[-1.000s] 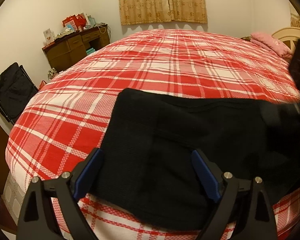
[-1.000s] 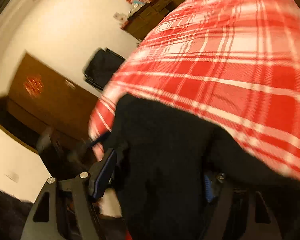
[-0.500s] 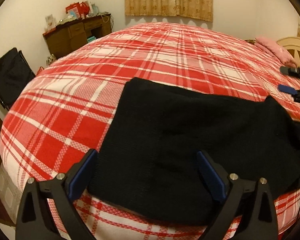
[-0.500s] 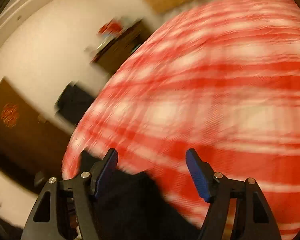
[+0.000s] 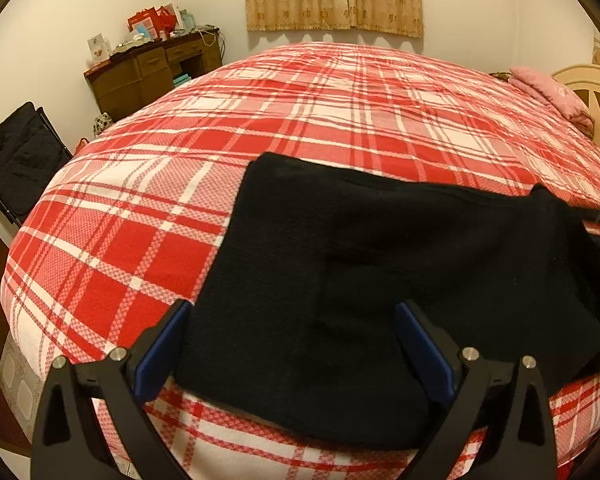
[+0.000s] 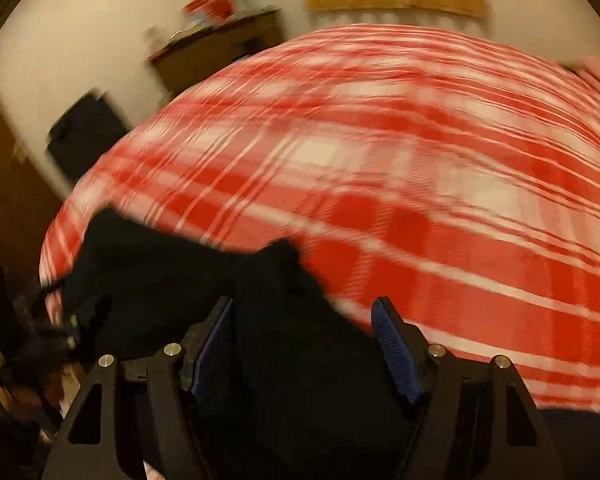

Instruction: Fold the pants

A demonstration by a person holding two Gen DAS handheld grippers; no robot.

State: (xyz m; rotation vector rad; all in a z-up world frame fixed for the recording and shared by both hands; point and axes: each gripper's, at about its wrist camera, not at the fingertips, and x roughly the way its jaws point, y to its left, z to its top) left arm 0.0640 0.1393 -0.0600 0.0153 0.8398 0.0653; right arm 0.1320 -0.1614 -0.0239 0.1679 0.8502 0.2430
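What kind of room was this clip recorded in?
A home bedroom, most likely: a bed with a red plaid cover, a pink pillow by the headboard, and a cluttered wooden desk against the wall.

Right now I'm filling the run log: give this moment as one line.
stage: pants folded on bed | left gripper: jaws just opening, empty | right gripper: open, empty

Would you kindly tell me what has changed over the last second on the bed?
The right claw let go of the black pants and swung back, its view sweeping over the plaid bedspread. The left claw has just been opening wider above the fabric, gripping nothing. The pants stayed folded at the bed's near edge.
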